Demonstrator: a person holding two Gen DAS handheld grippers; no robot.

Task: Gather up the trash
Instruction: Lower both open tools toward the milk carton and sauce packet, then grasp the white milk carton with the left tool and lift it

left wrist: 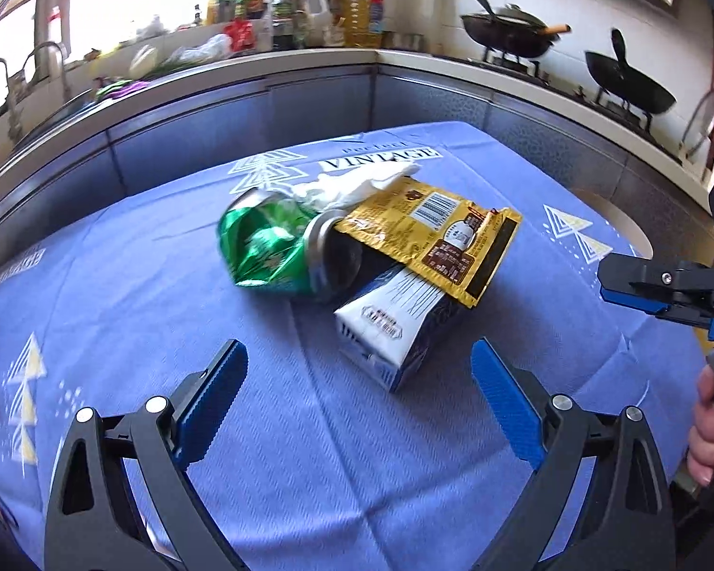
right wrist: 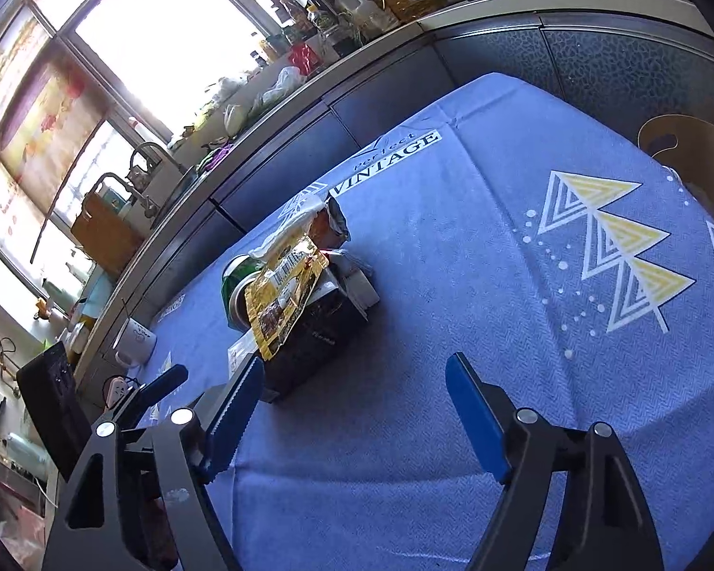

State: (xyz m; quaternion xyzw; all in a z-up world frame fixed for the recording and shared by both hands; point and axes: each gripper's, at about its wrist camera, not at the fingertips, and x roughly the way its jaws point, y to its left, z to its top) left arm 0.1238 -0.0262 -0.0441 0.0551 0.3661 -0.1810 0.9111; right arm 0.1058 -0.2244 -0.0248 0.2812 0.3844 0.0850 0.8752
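Note:
A heap of trash lies mid-table on the blue cloth (left wrist: 309, 452). It holds a crushed green can (left wrist: 266, 247), a gold wrapper (left wrist: 433, 233), a white tissue (left wrist: 357, 181) and a white-and-blue carton (left wrist: 395, 333). My left gripper (left wrist: 359, 361) is open just short of the carton, with nothing between its pads. In the right wrist view the same can (right wrist: 233, 280), wrapper (right wrist: 285, 295) and carton (right wrist: 319, 338) lie ahead and to the left. My right gripper (right wrist: 357, 366) is open and empty, its left finger close to the carton's near end.
A white mug (right wrist: 135, 342) stands by the table's left edge. A wooden chair (right wrist: 690, 142) sits past the right side. Behind the table runs a counter (left wrist: 309, 54) with bottles, a sink and two woks (left wrist: 628, 81). A hand (left wrist: 711, 428) grips the right handle.

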